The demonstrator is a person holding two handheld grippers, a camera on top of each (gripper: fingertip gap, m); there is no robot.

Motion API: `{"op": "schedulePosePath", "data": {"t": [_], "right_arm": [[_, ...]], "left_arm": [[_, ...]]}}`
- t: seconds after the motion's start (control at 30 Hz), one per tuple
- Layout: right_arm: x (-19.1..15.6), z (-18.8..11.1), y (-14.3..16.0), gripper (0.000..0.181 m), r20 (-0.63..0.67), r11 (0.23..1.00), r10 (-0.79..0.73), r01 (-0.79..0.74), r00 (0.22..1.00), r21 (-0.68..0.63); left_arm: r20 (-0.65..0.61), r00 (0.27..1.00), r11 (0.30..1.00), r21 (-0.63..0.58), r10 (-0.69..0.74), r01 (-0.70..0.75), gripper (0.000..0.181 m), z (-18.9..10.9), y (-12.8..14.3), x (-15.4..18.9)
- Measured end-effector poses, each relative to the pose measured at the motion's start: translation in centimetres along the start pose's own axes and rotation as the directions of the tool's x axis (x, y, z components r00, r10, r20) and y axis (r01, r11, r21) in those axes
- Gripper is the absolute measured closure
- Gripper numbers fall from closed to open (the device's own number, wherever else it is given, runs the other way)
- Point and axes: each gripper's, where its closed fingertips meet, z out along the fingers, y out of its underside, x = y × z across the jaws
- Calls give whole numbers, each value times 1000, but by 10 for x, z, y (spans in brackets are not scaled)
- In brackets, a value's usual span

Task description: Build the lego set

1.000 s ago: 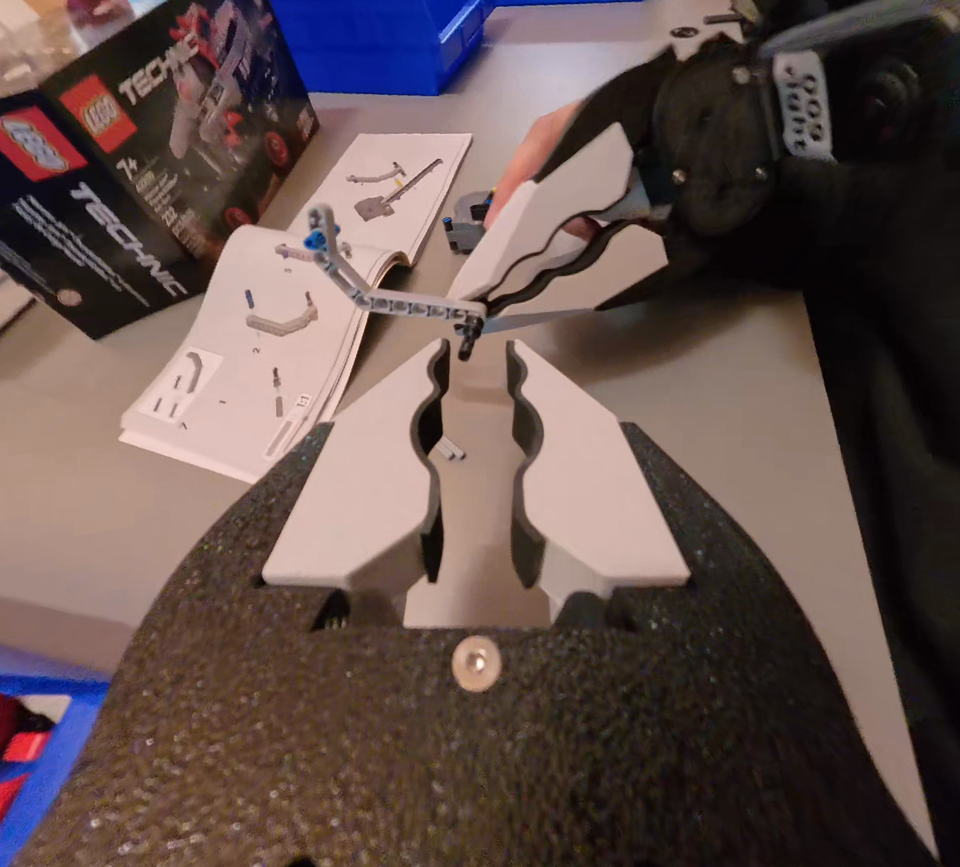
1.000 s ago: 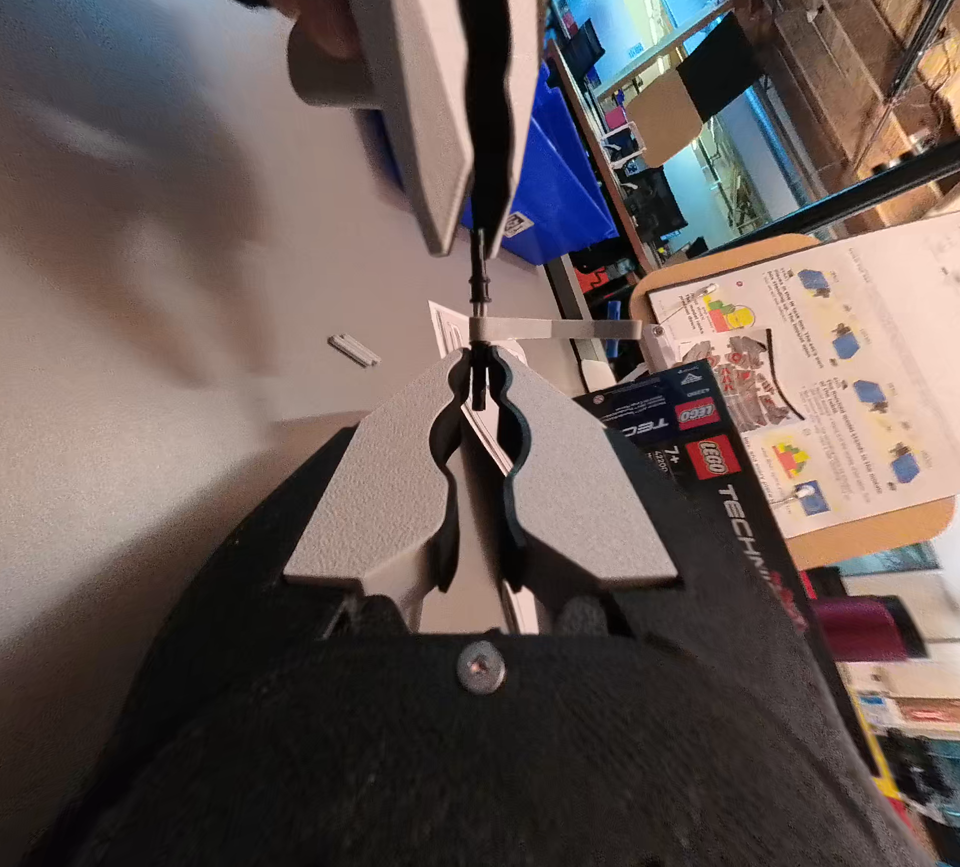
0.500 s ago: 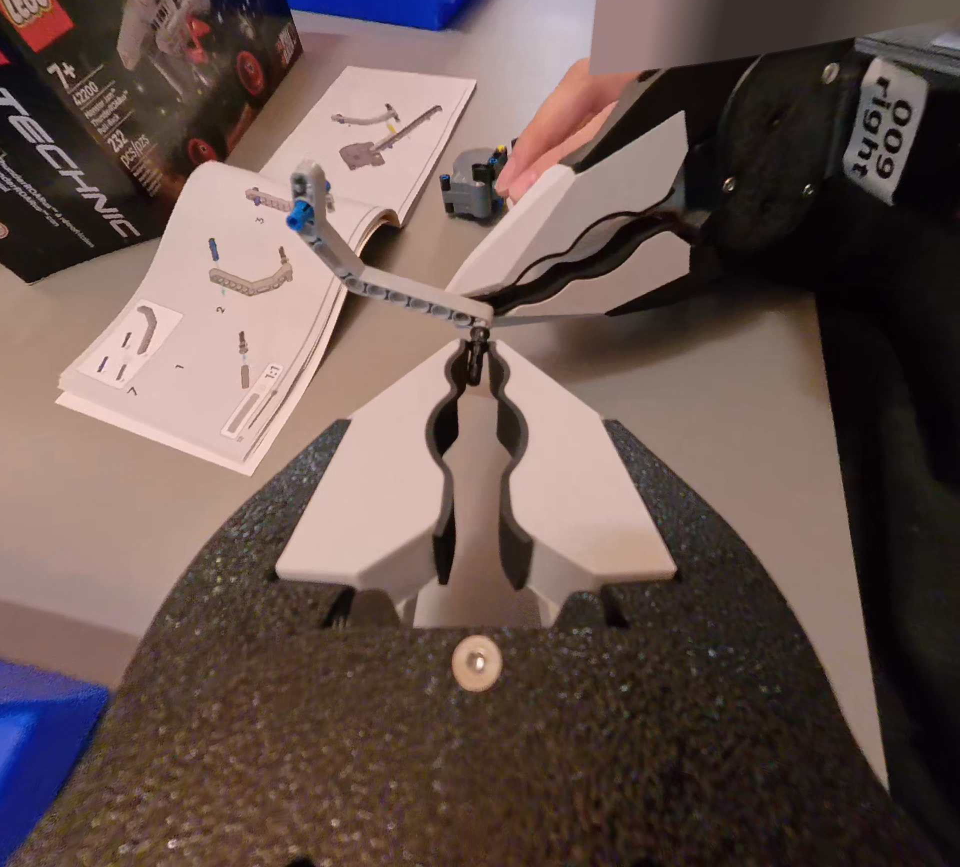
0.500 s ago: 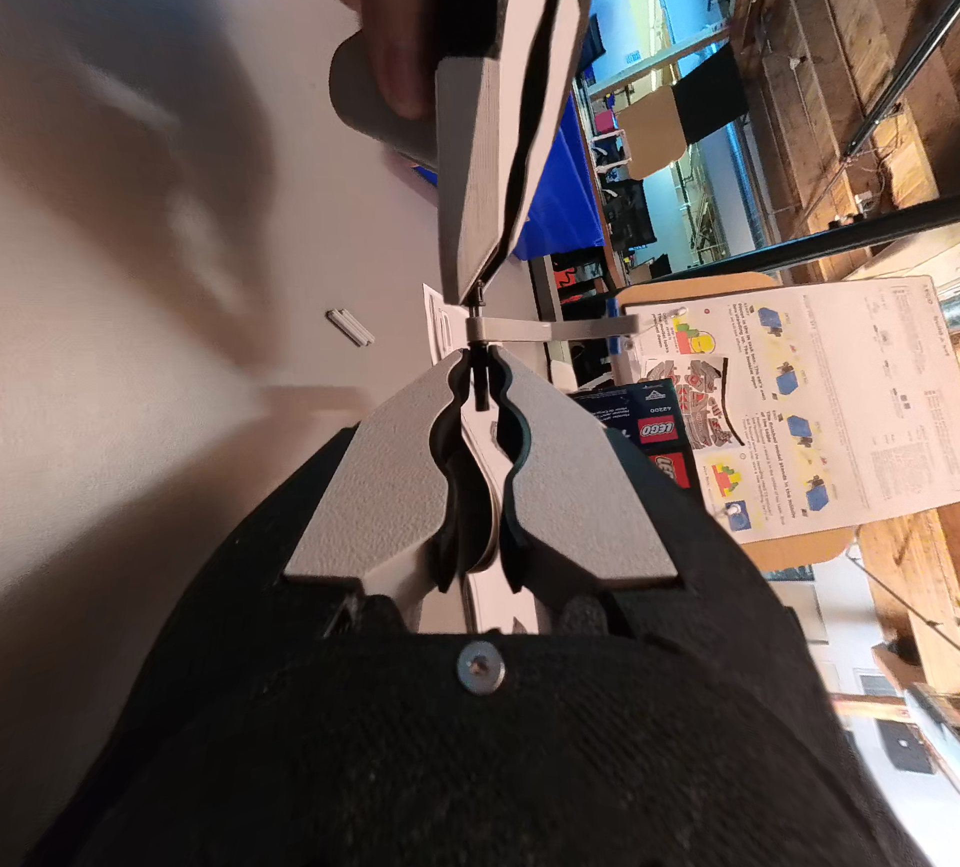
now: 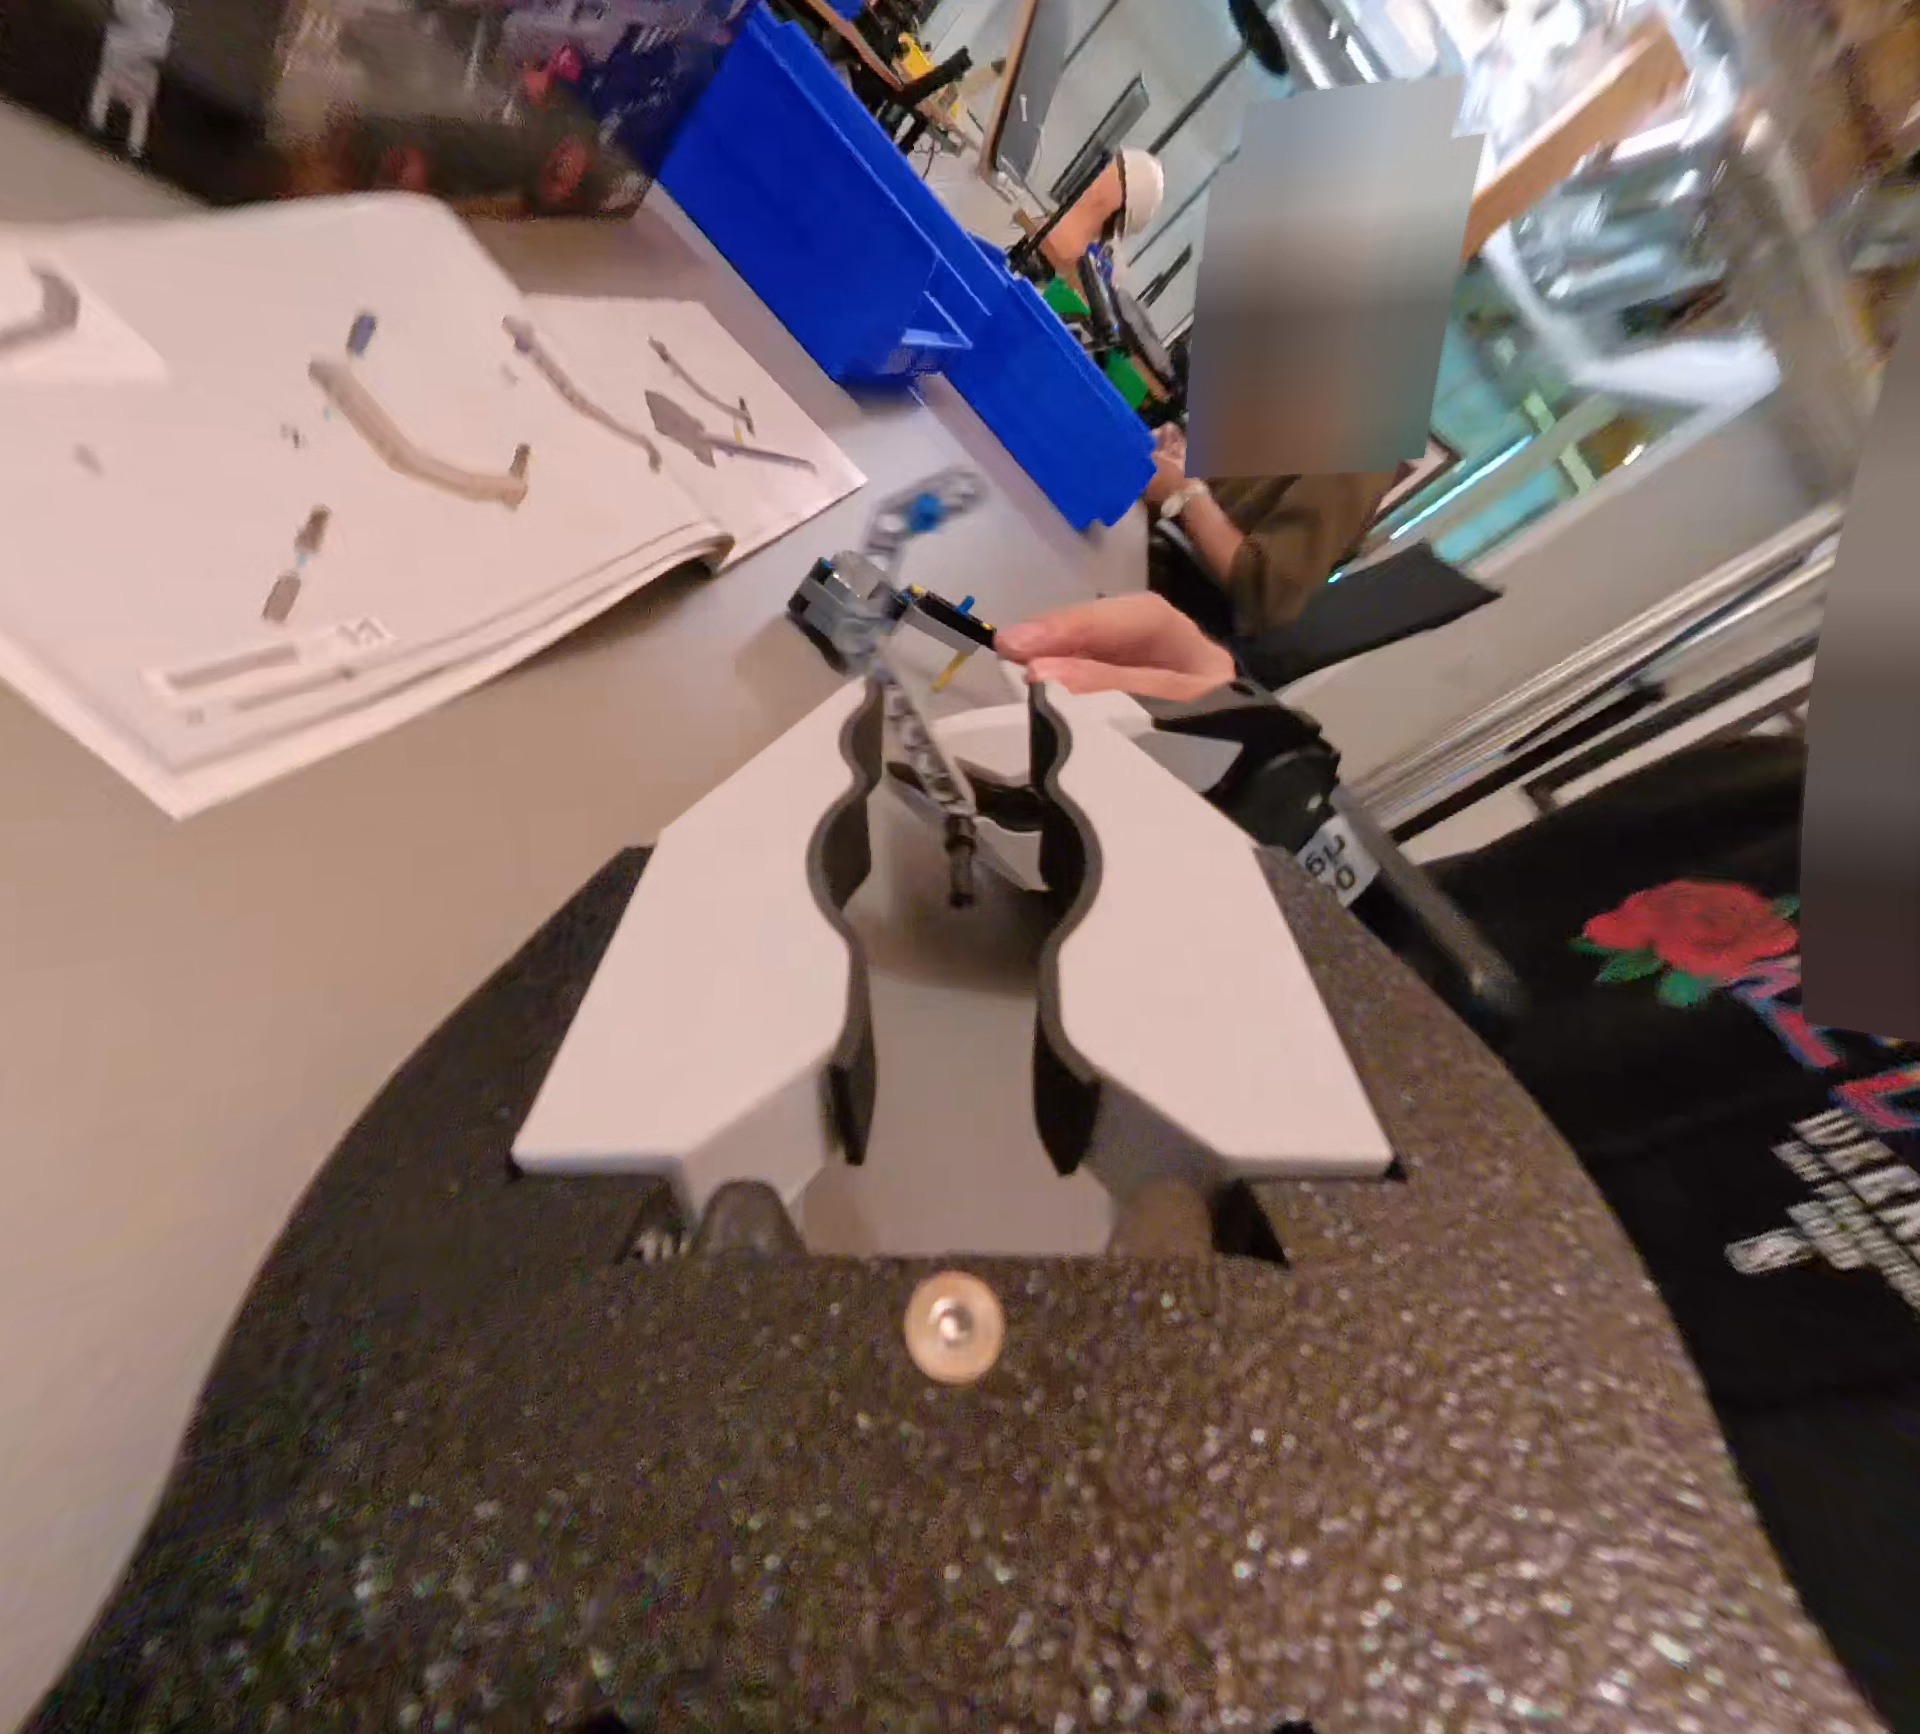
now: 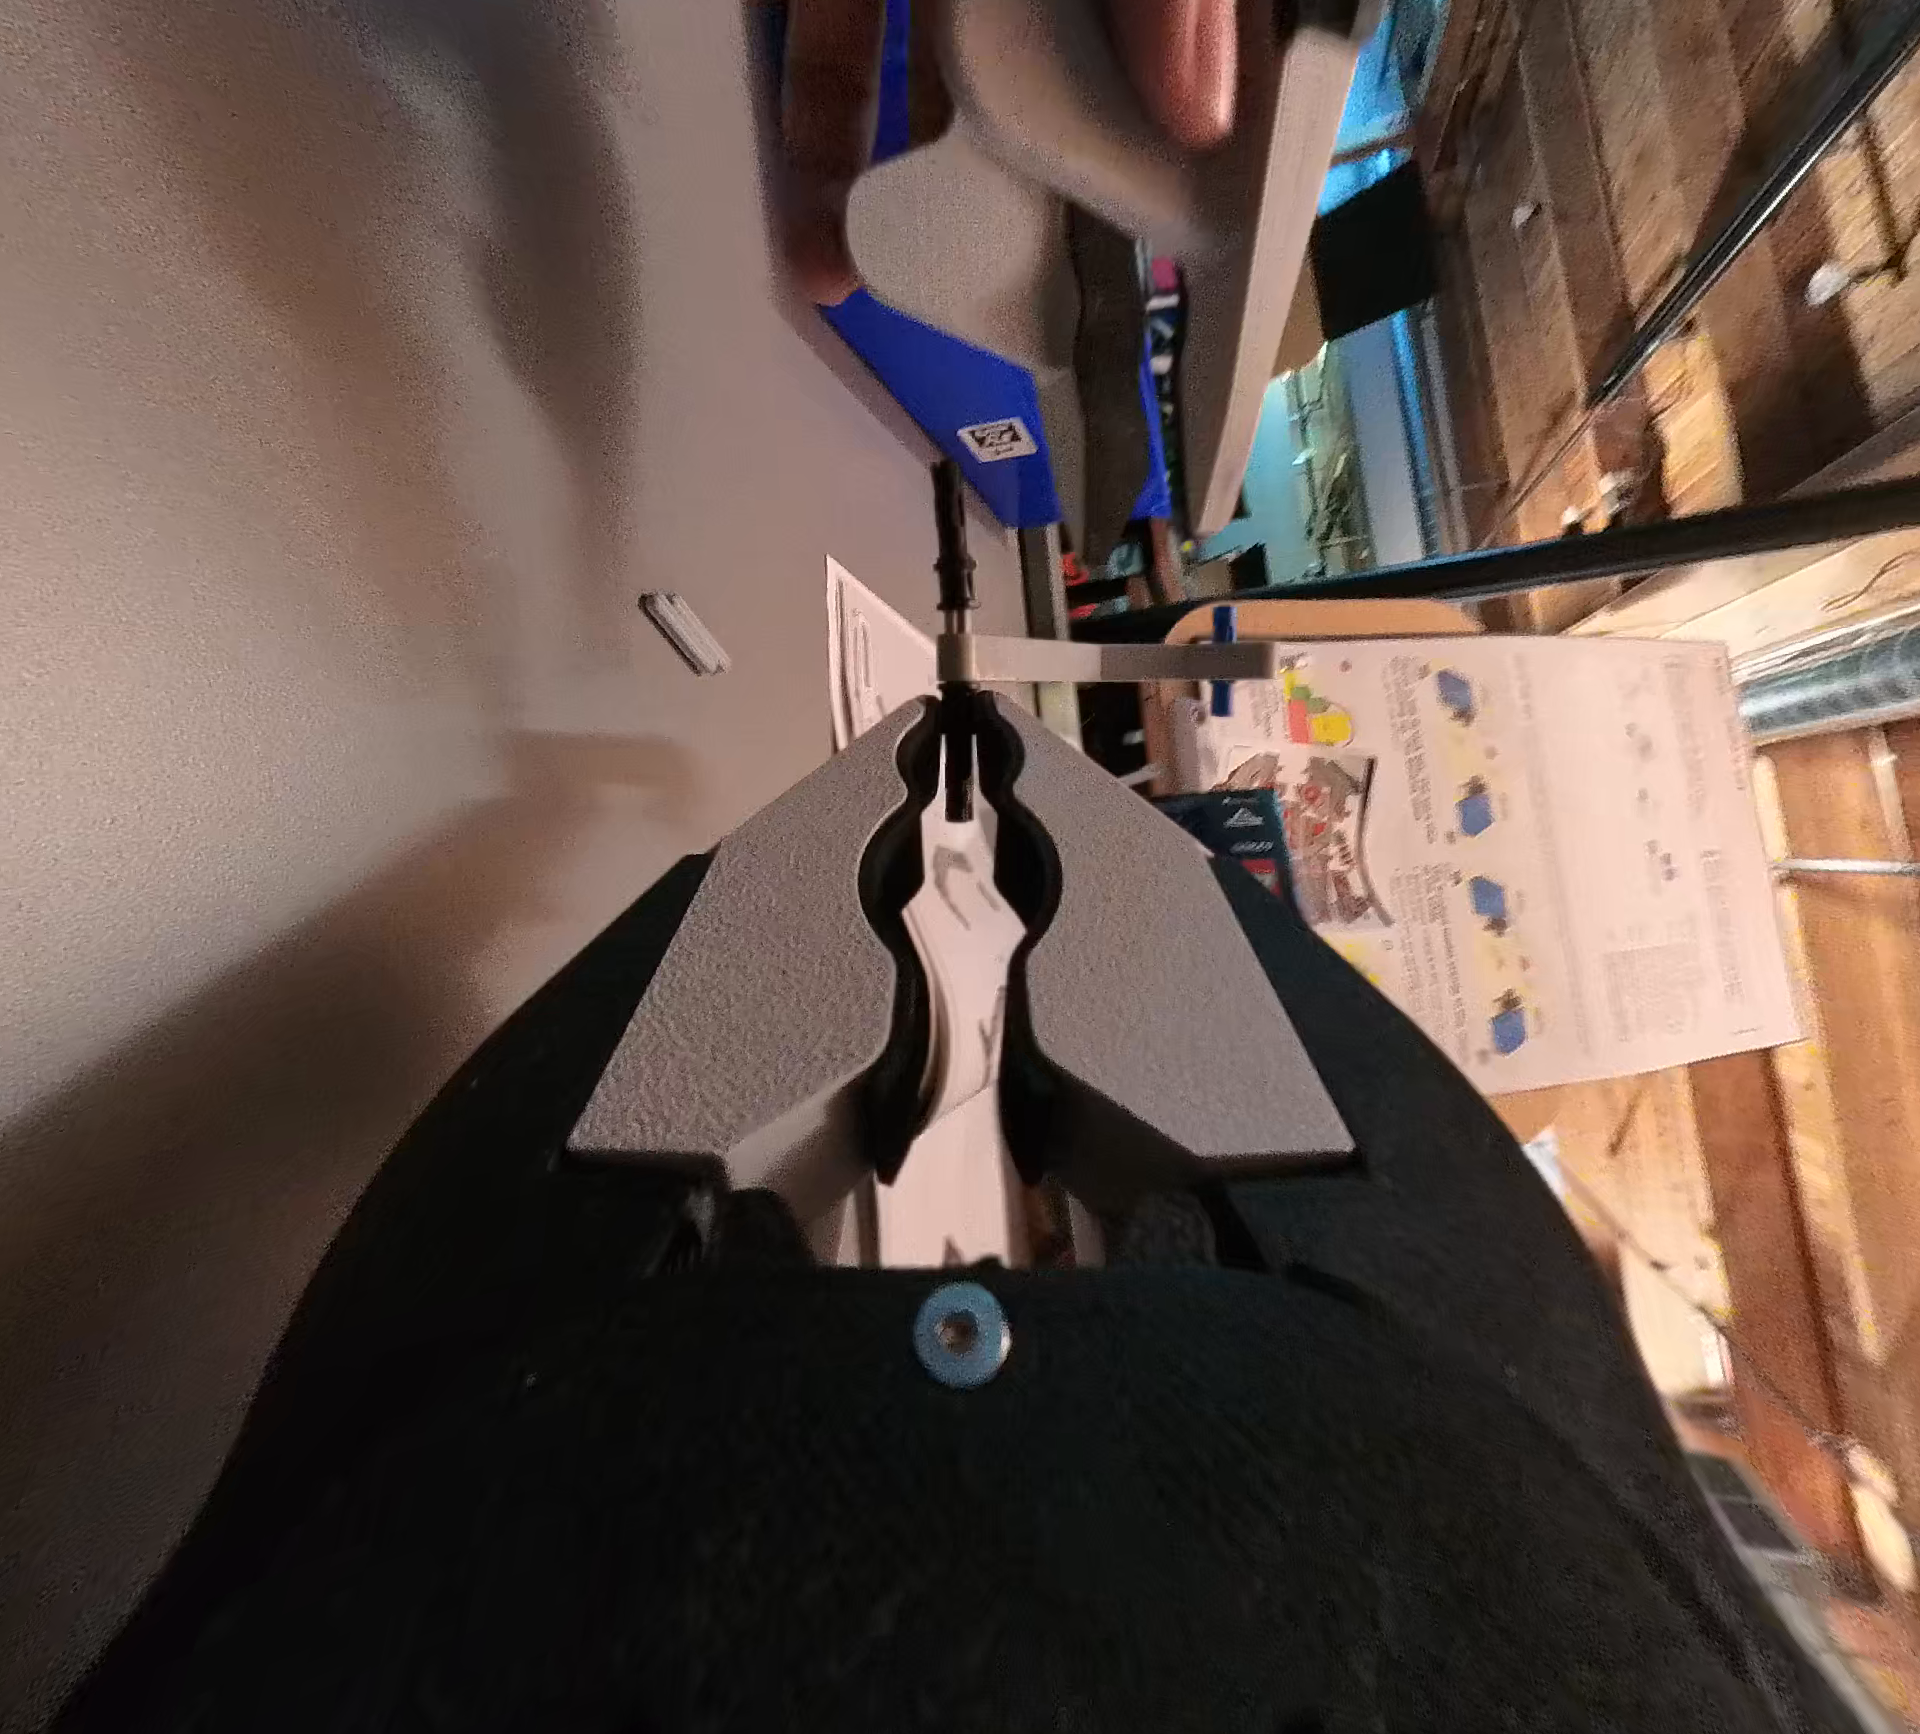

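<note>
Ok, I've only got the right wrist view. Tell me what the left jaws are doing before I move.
Observer: In the left wrist view, the left gripper has its jaws wide apart and is gripping nothing.
Operator: Give me where the beam sits relative to it.
Observer: The grey beam shows slanting in that gap and touches neither side, as far as I can see. Its black pin points back toward that camera.
Operator: Now tell me what's on the table beyond it.
Observer: A small grey sub-assembly sits on the table just past the edge of the open booklet.
</note>
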Motion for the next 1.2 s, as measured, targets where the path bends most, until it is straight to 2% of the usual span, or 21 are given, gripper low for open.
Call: {"op": "schedulePosePath", "data": {"t": [0.07, 0.27, 0.33, 0.37, 0.47, 0.57, 0.7, 0.8, 0.97, 1.03, 1.1, 1.2], "right_arm": [[1, -1, -6, 178, -21, 999, -45, 46, 999, 20], [-3, -1, -11, 178, -2, 997, -53, 53, 999, 53], [-4, -1, -13, 178, 0, 996, -64, 64, 998, 63], [-6, -1, -14, 178, 9, 996, -58, 57, 998, 68], [-4, -2, -16, 174, 4, 995, -2, 1, 1000, 104], [1, -5, -18, 171, 26, 977, 146, -148, 989, 154], [12, -12, -29, 152, 115, 869, 401, -417, 909, 266], [15, -13, -31, 147, 208, 767, 544, -583, 813, 270], [26, -28, -45, 164, 475, 437, 710, -854, 521, 283], [27, -31, -47, 162, 546, 349, 720, -903, 428, 249], [25, -33, -50, 164, 579, 333, 706, -913, 407, 235], [21, -32, -51, 165, 556, 389, 694, -888, 458, 246]], "left_arm": [[-12, 995, 994, -29, -102, 101, 156, 2, 8, -9], [-92, 979, 980, -98, -183, 174, 157, 14, 26, -7], [-112, 976, 978, -114, -189, 176, 173, 16, 30, -6], [-120, 974, 978, -110, -190, 177, 173, 17, 30, -6], [-161, 964, 976, -97, -211, 197, 176, 16, 28, -4], [-187, 955, 973, -73, -228, 218, 176, 14, 23, -3], [-230, 937, 965, -42, -263, 260, 177, 9, 16, -2], [-298, 912, 958, -38, -282, 284, 177, 6, 12, 7], [-369, 885, 958, -69, -283, 278, 177, 2, 13, 19], [-377, 884, 961, -87, -276, 262, 177, 1, 15, 22], [-382, 883, 962, -99, -271, 253, 177, 0, 17, 24], [-397, 877, 963, -123, -271, 242, 177, -1, 20, 28]]}}
